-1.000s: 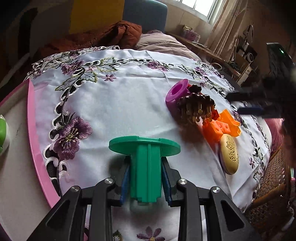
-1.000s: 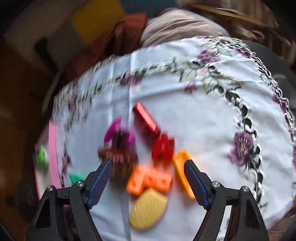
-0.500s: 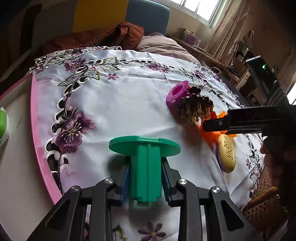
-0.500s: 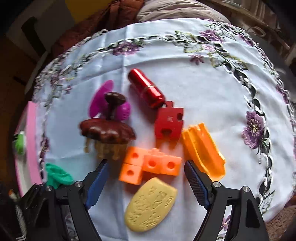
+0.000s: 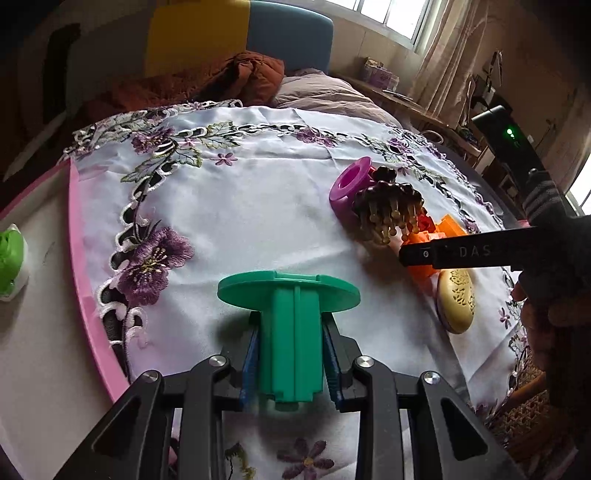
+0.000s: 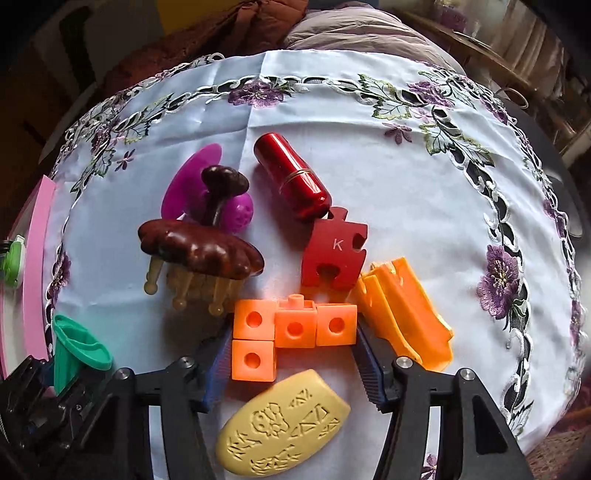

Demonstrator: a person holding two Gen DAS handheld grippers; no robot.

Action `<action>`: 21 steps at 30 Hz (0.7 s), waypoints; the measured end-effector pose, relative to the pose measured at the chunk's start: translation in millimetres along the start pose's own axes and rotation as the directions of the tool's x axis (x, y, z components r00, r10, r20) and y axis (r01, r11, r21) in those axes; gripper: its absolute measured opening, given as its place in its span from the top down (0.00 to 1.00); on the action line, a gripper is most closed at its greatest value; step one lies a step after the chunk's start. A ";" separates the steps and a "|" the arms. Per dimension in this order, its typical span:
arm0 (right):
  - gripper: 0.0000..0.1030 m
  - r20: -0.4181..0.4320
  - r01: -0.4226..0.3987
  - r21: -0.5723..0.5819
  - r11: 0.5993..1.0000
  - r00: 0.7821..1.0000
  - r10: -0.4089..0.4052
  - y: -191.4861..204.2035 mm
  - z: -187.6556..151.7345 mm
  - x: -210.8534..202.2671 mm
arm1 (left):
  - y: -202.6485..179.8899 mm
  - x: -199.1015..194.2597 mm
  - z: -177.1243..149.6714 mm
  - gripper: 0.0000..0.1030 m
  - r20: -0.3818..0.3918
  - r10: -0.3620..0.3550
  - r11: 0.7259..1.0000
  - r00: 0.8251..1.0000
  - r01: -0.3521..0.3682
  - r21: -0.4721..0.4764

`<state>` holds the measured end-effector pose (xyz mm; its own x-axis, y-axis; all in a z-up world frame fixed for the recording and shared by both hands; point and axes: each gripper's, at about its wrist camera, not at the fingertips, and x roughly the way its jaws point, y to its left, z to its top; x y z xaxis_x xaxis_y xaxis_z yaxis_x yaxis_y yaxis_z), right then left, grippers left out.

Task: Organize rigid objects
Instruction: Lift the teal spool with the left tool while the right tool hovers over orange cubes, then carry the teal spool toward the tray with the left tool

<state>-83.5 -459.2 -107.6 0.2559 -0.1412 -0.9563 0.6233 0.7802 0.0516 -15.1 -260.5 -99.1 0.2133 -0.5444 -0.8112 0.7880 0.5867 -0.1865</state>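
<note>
Soft daylight enters from the windows [image 5: 391,14] at upper right of the left wrist view, blown out white; the tablecloth [image 5: 258,192] is evenly lit, shadows faint; both views sharp at centre, corners dark and bent by fisheye; the red cylinder [image 6: 291,181] carries glare.

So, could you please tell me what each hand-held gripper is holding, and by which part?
The left hand-held gripper clamps the green spool by its stem. The right hand-held gripper, just closing, brackets the orange block cluster by its sides; contact cannot be told.
</note>
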 end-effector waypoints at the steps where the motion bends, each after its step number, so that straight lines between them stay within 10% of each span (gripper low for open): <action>1: 0.42 0.001 0.001 -0.001 1.000 1.000 -0.001 -0.8 -0.2 0.0 | -0.5 -2.1 -0.1 0.71 0.004 0.004 1.000 1.000 -0.004 0.000; 21: 0.42 0.014 0.012 -0.027 1.000 1.000 -0.012 4.3 -1.2 -0.1 | 3.9 -83.1 -0.3 0.71 0.167 0.097 0.995 0.981 -0.095 -0.017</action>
<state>-81.7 -455.1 -107.6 0.2587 -0.1585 -0.9529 0.6060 0.7948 0.0323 -30.0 -212.8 -32.6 0.3819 -0.5777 -0.7214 0.7542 0.6459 -0.1180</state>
